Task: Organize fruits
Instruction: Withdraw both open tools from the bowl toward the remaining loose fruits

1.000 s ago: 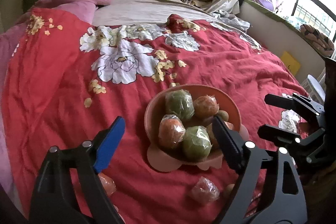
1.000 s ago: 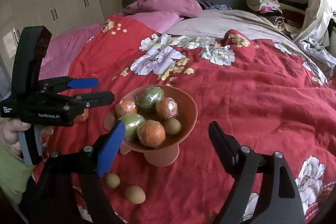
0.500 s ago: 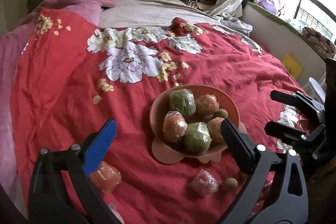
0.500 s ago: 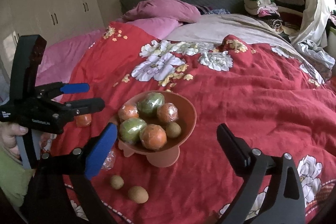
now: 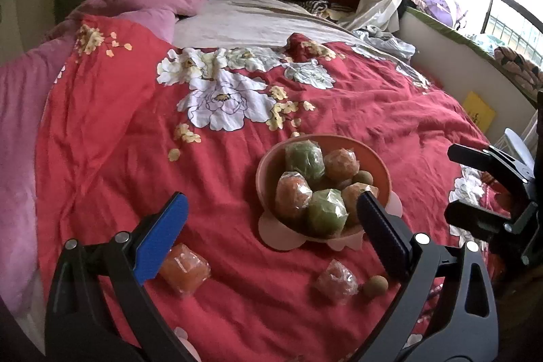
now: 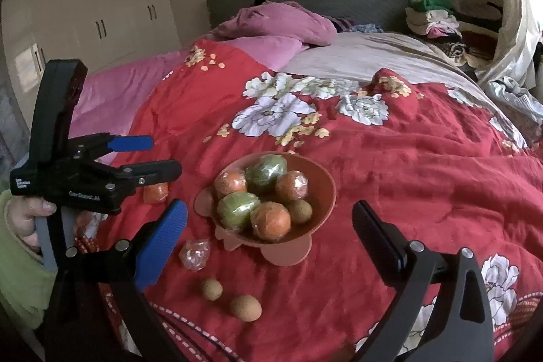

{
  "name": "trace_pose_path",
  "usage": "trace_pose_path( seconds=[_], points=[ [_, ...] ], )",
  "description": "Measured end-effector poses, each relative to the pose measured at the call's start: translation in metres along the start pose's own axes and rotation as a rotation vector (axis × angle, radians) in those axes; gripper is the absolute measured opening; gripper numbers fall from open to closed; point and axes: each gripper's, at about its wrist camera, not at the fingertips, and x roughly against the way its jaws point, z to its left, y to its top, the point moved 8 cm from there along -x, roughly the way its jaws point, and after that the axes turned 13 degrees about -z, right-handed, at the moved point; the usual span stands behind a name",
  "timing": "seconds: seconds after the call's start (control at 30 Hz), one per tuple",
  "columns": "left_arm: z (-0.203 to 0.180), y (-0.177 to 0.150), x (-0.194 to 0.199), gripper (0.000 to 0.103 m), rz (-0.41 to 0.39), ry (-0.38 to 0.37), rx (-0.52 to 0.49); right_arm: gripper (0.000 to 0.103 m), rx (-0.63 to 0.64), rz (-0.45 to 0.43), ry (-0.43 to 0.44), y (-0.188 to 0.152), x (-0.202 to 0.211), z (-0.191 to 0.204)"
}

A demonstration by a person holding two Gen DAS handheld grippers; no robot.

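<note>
Left gripper (image 5: 271,236): black two-finger tool with one blue pad; the jaws are spread wide and nothing is held between them.
Right gripper (image 6: 269,236): same build; the jaws are seen standing far apart and empty, poised short of the bowl.
Bowl: a terracotta-pink plastic footed fruit bowl (image 6: 325,192) is set upright on the red floral quilt (image 6: 424,158), its mouth facing up; two green and three orange film-wrapped round fruits plus a small brown one are piled inside.
Loose fruit: a wrapped orange fruit (image 5: 185,267) is lying just beside the left gripper's blue pad; a smaller crinkled wrapped fruit (image 6: 194,254) is lying near the bowl's foot; two small brown round fruits (image 6: 245,307) are lying nearer the camera, just apart from each other.
Handling: the wrapped pieces are judged light and rather soft — the film is likely slippery and may slide over the flesh; the brown ones look firm, small and prone to roll on the soft quilt.
Where to grip: across the widest part of each fruit, not on loose film ends; a gentle squeeze is advised.
Orientation: the fruits are near-round, so no clear long axis can be read — only the larger brown one seems slightly oval, its length running roughly left to right in the right wrist view.
</note>
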Motion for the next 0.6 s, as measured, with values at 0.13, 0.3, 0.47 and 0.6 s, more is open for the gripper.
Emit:
trace_pose_path(
  seconds=[0.13,0.3,0.47,0.6],
  points=[
    [0.000,0.000,0.004,0.093,-0.005,0.003,0.003,0.098,0.011,0.003,0.012,-0.001,0.002,0.007],
    [0.003,-0.004,0.011,0.093,-0.003,0.003,0.016,0.098,0.029,0.015,0.032,-0.007,0.004,0.018],
    [0.012,-0.014,0.021,0.093,-0.001,0.036,0.029,0.098,0.044,0.032,0.053,-0.015,0.005,0.030],
    [0.017,-0.026,0.029,0.093,0.009,0.052,0.025,0.098,0.072,0.056,0.080,-0.024,0.005,0.046]
  ],
)
